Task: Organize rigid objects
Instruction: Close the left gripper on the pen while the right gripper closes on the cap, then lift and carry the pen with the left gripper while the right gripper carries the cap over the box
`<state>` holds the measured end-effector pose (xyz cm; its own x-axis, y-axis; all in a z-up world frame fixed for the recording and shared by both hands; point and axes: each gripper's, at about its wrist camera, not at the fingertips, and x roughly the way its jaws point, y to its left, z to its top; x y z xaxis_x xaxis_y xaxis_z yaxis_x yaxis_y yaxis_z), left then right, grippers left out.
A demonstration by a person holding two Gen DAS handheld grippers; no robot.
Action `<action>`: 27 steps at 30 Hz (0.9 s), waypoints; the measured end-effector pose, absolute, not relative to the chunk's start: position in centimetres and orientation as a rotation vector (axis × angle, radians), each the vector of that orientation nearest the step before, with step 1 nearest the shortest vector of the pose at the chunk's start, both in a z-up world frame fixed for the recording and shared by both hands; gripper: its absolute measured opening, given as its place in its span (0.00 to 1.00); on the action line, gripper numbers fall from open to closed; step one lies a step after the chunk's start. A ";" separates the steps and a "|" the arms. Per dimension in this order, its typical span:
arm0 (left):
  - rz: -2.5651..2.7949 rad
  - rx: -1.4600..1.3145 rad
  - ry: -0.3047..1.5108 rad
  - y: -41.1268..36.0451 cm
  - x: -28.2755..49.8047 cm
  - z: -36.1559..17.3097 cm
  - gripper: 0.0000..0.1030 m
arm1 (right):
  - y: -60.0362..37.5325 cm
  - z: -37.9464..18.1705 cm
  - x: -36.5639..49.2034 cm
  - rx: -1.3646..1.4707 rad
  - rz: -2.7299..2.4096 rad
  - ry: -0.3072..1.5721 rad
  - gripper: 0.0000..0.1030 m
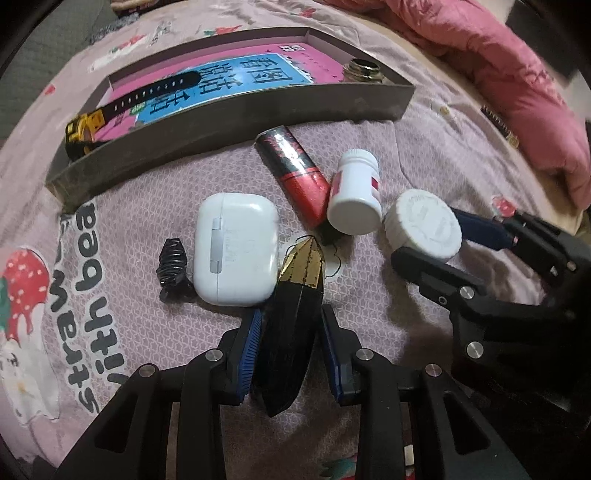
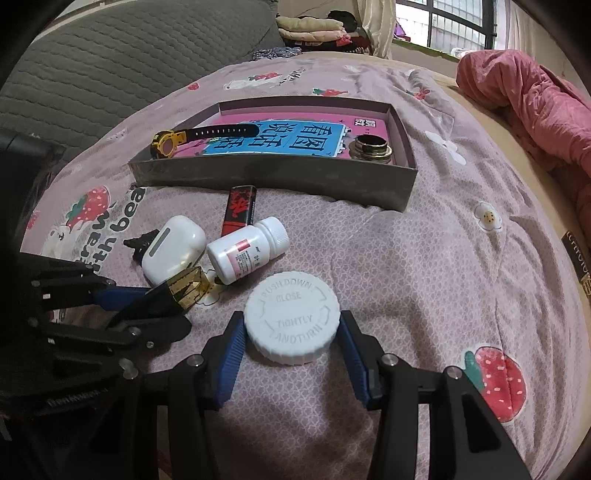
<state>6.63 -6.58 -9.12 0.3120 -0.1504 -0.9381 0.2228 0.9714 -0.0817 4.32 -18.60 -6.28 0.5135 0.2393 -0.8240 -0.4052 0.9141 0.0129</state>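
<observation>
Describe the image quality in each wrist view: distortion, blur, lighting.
Left wrist view: strong fisheye bends the grey box wall into an arc; corners vignette black; the white pill bottle looks slightly soft; light is flat and dim. Right wrist view: same barrel distortion and dark corners; the embossed white cap reads sharply; the window at top right is bright.
</observation>
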 end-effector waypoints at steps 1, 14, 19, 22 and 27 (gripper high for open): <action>-0.241 0.101 1.223 -7.1 6.6 -9.1 0.31 | -18.6 -6.3 4.3 -0.186 0.389 0.958 0.48; -0.278 0.060 1.180 -6.0 5.4 -8.0 0.23 | -18.5 -6.1 4.3 -0.182 0.385 0.953 0.48; -0.291 0.039 1.171 -5.0 4.1 -7.3 0.22 | -18.4 -5.9 4.2 -0.182 0.387 0.946 0.48; -0.290 0.035 1.164 -4.5 3.5 -6.7 0.22 | -18.4 -5.7 4.2 -0.178 0.385 0.941 0.48; -0.294 0.008 1.166 -4.1 3.5 -6.2 0.22 | -18.6 -5.3 4.1 -0.165 0.381 0.932 0.48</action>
